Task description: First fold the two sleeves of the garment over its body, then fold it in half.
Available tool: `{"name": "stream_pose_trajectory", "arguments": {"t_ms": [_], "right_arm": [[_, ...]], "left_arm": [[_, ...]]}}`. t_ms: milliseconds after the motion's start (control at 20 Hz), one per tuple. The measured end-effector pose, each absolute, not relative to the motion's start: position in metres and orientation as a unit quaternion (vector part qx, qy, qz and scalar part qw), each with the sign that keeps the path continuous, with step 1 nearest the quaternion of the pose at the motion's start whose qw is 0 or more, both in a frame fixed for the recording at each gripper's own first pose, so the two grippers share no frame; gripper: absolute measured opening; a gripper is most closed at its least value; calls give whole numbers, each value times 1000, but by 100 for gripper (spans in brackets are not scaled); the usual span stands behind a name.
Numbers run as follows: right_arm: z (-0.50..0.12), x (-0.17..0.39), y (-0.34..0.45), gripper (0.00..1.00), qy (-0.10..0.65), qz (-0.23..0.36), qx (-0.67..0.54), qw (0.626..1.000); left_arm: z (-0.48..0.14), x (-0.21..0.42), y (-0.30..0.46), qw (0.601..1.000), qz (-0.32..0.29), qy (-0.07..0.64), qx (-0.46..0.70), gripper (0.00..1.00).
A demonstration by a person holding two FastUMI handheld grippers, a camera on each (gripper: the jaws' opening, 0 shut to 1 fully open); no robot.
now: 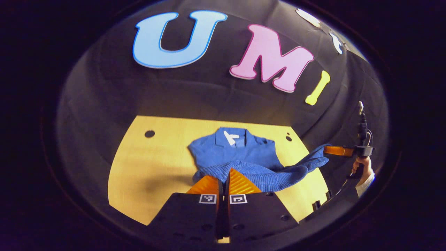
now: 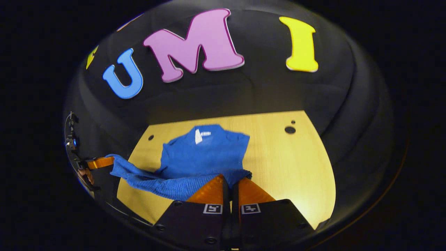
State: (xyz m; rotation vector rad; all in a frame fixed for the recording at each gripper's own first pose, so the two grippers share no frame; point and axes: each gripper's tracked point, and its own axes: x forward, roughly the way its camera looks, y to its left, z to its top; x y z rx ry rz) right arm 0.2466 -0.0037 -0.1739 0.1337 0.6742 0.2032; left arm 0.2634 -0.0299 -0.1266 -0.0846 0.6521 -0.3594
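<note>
One blue garment is laid on the bench, its near hem lifted. Both tongs, left and right, are closed on that hem's corners. Open bench is left on both sides.

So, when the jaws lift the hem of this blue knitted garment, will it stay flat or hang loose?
Probably hang loose: the blue garment already sags in a drooping band between the left gripper and the right gripper. Its ribbed knit looks soft, so it should drape and fold easily. It seems light, since only the pinched hem lifts.
</note>
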Motion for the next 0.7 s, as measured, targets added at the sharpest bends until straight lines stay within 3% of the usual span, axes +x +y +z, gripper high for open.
{"name": "stream_pose_trajectory", "arguments": {"t_ms": [200,450,650,700], "right_arm": [[-188,334,0,4,297,92,58,949],[-271,428,7,5,304,88,27,948],[-342,462,29,5,337,106,-7,936],[-352,471,31,5,340,100,2,935]], "left_arm": [[-139,353,-46,944,-141,295,-42,0],[-221,431,-49,933,-74,349,-44,0],[-277,468,-47,917,-55,395,-29,0],[-288,476,-42,913,-48,404,-9,11]]}}
